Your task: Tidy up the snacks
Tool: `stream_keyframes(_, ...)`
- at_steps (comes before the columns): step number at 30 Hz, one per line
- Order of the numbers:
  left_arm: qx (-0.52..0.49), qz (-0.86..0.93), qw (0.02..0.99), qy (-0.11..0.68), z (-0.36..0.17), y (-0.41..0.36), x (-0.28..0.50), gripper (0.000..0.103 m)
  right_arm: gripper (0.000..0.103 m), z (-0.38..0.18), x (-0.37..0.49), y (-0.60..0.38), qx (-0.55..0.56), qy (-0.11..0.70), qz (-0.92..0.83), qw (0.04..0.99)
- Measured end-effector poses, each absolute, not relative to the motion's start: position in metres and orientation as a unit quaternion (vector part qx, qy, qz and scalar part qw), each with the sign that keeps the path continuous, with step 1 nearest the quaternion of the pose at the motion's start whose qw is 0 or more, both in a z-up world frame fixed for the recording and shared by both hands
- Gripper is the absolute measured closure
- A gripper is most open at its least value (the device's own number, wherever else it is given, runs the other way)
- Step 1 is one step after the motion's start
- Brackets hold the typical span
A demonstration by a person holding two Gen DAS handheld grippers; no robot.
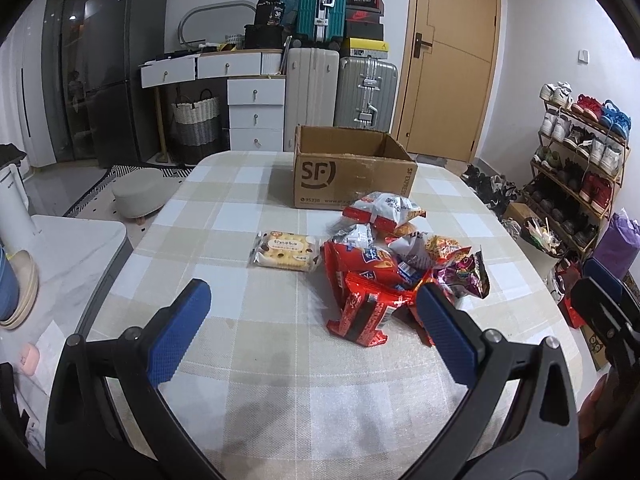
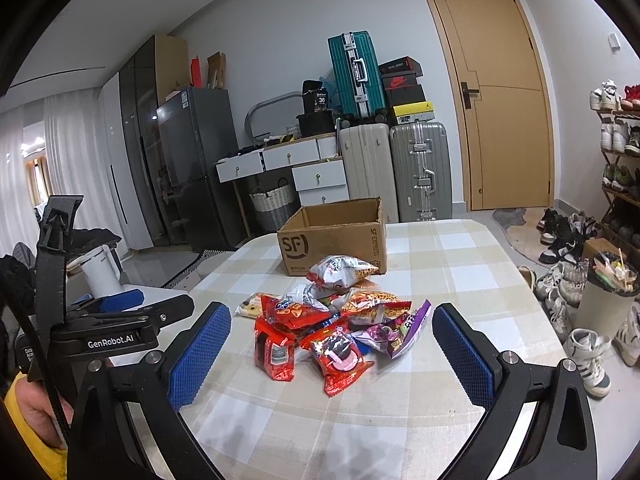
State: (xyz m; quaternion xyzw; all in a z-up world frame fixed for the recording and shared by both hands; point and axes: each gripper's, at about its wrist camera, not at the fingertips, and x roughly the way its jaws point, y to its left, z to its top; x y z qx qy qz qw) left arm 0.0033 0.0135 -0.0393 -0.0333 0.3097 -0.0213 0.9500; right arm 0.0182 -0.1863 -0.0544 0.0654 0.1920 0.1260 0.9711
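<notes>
Currently, stage: nothing gripped; sorting judged not yet begun
Left gripper (image 1: 314,312): jaws wide apart and empty; held above the near part of the table; pile ahead and to its right
Right gripper (image 2: 332,334): jaws wide apart and empty; pile lies ahead, framed between the two blue pads (image 2: 198,354)
Table (image 1: 240,360): checked cloth; carries the box and all snacks
Snack pile (image 2: 332,320): loose heap of packets near the table's middle; red packets (image 1: 362,300) nearest the grippers, a purple packet (image 2: 394,330) on the right side, a white-and-red bag (image 2: 344,270) at the far end close to the box
Biscuit pack (image 1: 286,250): lies flat and alone, just left of the pile; apart from it
Cardboard box (image 1: 352,172): open-topped, at the far side of the table behind the pile; interior not visible, contents cannot be told; judged the likely destination
Risk, double pick: packets overlap; a grip on one may drag or lift a neighbour
Risk, slip: the wrappers look glossy and puffy; a shallow pinch at an edge may let a packet slide out
Risk, crushing: a hard clamp on the bag's middle may break its contents
Risk, collision: both grippers face the same heap; reaching together may knock them into each other
Risk, box shift: the box looks light; a nudge on its wall during release may push it toward the far edge
</notes>
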Motion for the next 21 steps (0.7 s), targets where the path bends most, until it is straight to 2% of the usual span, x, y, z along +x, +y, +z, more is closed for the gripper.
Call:
stream_keyframes(8,-0.033,-0.030,0.939,0.341,-0.067,0.012,0.028,0.001,0.000,-0.073,0.038,-0.190,0.069,0.220,0.152,0.961)
stream_keyframes(21,-0.042,-0.078,0.910,0.404,-0.129,-0.003,0.092,0.001,0.000,-0.135,0.133,-0.186,0.101,0.356,0.261,0.892)
